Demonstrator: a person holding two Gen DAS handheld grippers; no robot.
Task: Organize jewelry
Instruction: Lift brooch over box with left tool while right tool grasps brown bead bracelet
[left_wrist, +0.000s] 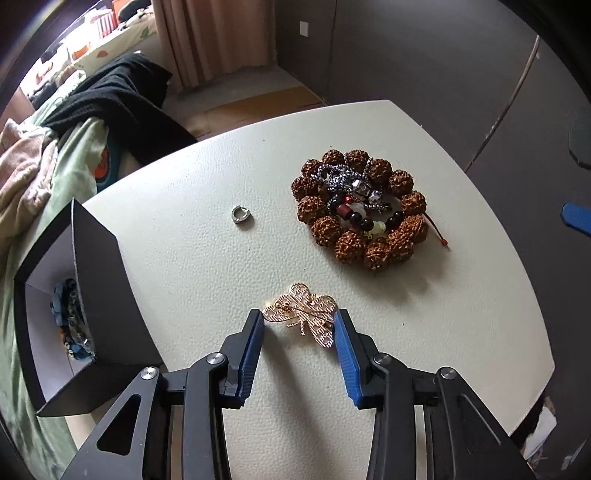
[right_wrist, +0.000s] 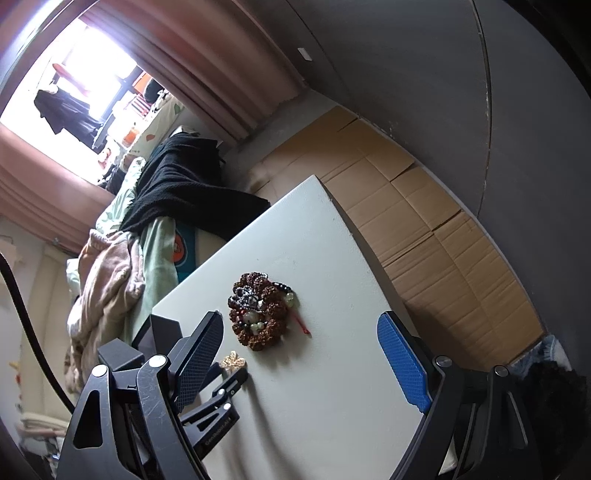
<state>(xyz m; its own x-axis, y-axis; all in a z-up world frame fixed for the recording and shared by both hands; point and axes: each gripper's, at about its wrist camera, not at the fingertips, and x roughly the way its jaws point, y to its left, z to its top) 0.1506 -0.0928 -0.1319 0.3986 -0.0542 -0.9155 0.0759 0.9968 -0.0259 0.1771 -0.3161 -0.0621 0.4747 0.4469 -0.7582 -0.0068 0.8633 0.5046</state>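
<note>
Gold filigree butterfly brooch lies pin side up at lower centre of the left wrist view, between my left gripper tips. Jaws are spread about brooch-wide, the blue pads beside its edges; I can't tell if they touch. I judge I'm set to pinch it across the wings. Its long axis and pin bar run left to right, tilted down toward the right.

The black box at left is open and holds blue beads, likely the destination. Silver ring is mid-frame; the brown bead bracelet at right rings a tangle of chain.

Right wrist view: my right gripper hangs wide open above the white table, holding nothing; brooch is small at lower left, bracelet at centre.
</note>
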